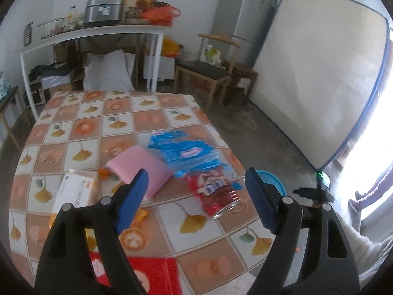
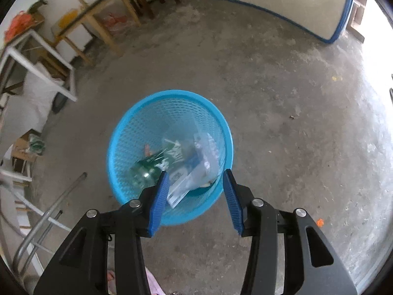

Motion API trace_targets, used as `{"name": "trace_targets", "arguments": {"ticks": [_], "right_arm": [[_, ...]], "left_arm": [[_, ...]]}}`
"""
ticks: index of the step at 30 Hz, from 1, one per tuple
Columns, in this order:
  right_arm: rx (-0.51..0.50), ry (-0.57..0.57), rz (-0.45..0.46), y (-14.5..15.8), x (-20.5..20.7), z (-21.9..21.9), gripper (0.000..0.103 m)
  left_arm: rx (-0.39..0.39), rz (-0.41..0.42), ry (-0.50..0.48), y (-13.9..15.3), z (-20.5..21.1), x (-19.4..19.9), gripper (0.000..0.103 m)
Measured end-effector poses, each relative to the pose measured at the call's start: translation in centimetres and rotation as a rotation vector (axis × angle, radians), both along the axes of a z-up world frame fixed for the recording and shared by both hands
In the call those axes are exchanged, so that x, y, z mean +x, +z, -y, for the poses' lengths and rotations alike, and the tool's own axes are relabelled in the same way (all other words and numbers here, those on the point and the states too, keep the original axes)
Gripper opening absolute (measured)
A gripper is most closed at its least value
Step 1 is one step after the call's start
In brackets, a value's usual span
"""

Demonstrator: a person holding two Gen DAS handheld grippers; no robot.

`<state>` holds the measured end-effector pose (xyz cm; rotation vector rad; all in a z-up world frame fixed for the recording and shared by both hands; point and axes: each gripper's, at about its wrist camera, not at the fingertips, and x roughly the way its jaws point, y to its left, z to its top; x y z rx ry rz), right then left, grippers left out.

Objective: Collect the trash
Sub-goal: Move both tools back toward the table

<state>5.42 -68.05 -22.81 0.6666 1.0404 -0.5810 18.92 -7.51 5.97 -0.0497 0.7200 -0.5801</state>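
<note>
Left claw (image 1: 196, 196): spread wide, held nothing, above table (image 1: 152, 113) with red wrapper (image 1: 213, 194).
Right claw (image 2: 195, 196): partly spread, empty, over blue basket (image 2: 137, 123) with trash.

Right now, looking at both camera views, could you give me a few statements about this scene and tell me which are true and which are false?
1. The blue basket stands on the floor. True.
2. The basket is empty. False: a green bottle and wrappers lie in it.
3. The right gripper grips a piece of trash. False: its jaws stand apart with nothing between them.
4. A crushed red can lies on the table. True.
5. The left gripper is open above the table. True.
</note>
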Motion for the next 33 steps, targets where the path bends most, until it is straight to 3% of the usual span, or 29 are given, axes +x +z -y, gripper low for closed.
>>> {"name": "trace_targets", "arguments": {"ticks": [5, 7, 12, 17, 24, 29, 33], "right_arm": [[-0.057, 0.102, 0.077, 6.1, -3.0, -5.5, 0.047], [-0.083, 0.160, 0.128, 9.3, -4.1, -8.5, 0.056], [-0.137, 0.273, 0.247, 16.2, -5.8, -14.8, 0.068], [-0.182, 0.410, 0.328, 21.2, -5.3, -21.6, 0.077], [-0.239, 0.617, 0.376, 24.1, -3.1, -32.3, 0.091], [-0.231, 0.731, 0.305, 22.8, -1.8, -39.7, 0.092], [-0.227, 0.810, 0.237, 21.0, -1.9, -44.2, 0.092]], "left_arm": [[-0.008, 0.008, 0.016, -0.1, -1.7, -0.6, 0.079], [-0.017, 0.007, 0.020, -0.3, -2.5, -1.1, 0.079], [-0.023, 0.031, 0.030, -0.2, -4.3, -2.6, 0.082], [-0.038, 0.054, 0.045, -0.6, -6.6, -4.5, 0.083], [-0.034, 0.010, 0.129, -2.6, -10.1, -6.0, 0.083], [0.020, -0.031, 0.222, -4.3, -12.0, -6.3, 0.083], [0.020, -0.058, 0.258, -5.7, -13.5, -6.9, 0.083]]}}
